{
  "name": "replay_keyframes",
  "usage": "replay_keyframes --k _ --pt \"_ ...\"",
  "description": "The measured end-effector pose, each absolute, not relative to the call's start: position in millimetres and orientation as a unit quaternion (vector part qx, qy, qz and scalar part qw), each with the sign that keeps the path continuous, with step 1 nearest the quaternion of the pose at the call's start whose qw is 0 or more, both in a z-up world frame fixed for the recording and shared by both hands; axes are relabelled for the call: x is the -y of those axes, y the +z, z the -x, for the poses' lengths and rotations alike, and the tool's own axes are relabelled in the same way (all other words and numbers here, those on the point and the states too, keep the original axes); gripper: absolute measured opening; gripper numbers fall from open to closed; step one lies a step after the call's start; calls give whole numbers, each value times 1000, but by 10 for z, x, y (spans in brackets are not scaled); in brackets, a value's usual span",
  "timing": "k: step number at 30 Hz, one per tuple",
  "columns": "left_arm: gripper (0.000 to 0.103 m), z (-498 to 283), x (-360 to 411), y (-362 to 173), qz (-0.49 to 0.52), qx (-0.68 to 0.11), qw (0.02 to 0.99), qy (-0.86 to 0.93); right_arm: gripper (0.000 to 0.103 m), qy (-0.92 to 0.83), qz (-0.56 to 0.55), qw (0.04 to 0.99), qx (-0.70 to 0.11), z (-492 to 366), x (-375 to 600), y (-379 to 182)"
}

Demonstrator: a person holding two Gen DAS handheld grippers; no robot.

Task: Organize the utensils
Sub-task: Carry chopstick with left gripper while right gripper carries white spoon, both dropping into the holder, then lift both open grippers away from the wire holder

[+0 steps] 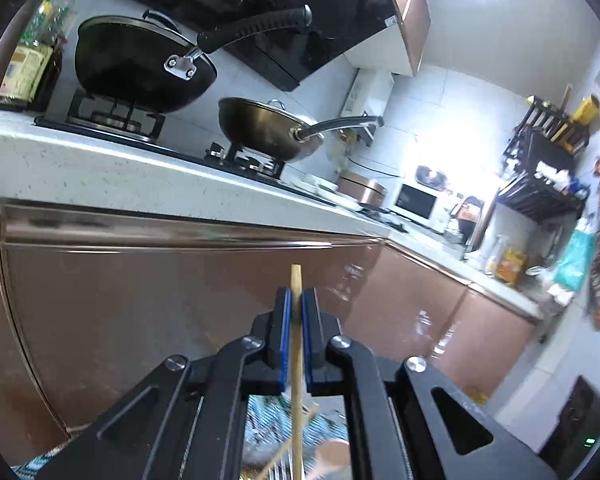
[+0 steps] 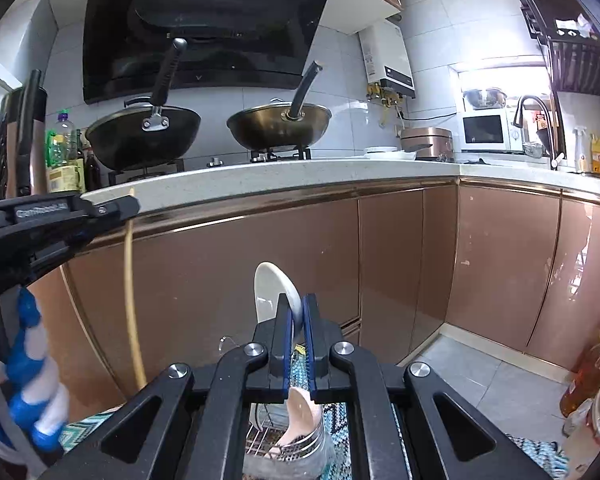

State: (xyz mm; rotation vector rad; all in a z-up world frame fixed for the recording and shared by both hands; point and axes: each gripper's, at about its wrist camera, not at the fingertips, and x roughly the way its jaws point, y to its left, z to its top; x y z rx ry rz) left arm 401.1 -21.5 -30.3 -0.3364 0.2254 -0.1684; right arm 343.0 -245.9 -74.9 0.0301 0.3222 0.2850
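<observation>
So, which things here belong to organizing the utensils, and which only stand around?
Belong to the job:
- wooden chopstick, clamped in the left tongs
- white spoon, clamped in the right tongs
- wire rack below

Only standing around:
- black wok
- brass-coloured pan
- microwave
- oil bottle

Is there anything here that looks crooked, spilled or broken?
Nothing looks spilled or broken. Only the white spoon sits oddly: the right gripper clamps its handle while the bowl leans left of the jaws. The chopstick in the left gripper stands upright.
</observation>
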Motion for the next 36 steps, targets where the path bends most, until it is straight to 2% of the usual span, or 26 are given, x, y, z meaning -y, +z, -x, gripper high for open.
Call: replay_keyframes --k 5,13,16,18,21,27,36 --pt "5 -4134 409 -687 126 -80 988 -32 6 137 -18 979 -153 -3533 2432 -1010" --pt "5 -4109 491 -1221 112 -81 990 -6 9 135 -27 976 -167 -3560 2442 -1441" --pt "10 -4019 452 -1272 108 -86 990 -10 11 138 -21 975 -170 -3509 2431 -1485" --pt "23 -3953 414 -1271 110 -91 990 -12 22 140 -23 976 -166 -3449 2424 -1459" --pt "27 -3832 322 -1205 119 -98 988 -16 34 139 -29 977 -157 -3352 2417 -1376" --pt "31 -3499 106 -905 113 -111 987 -23 35 128 -33 979 -156 -3106 2469 -1104" --pt "31 -2887 -228 -583 85 -160 983 -23 35 121 -31 977 -172 -2607 2606 -682"
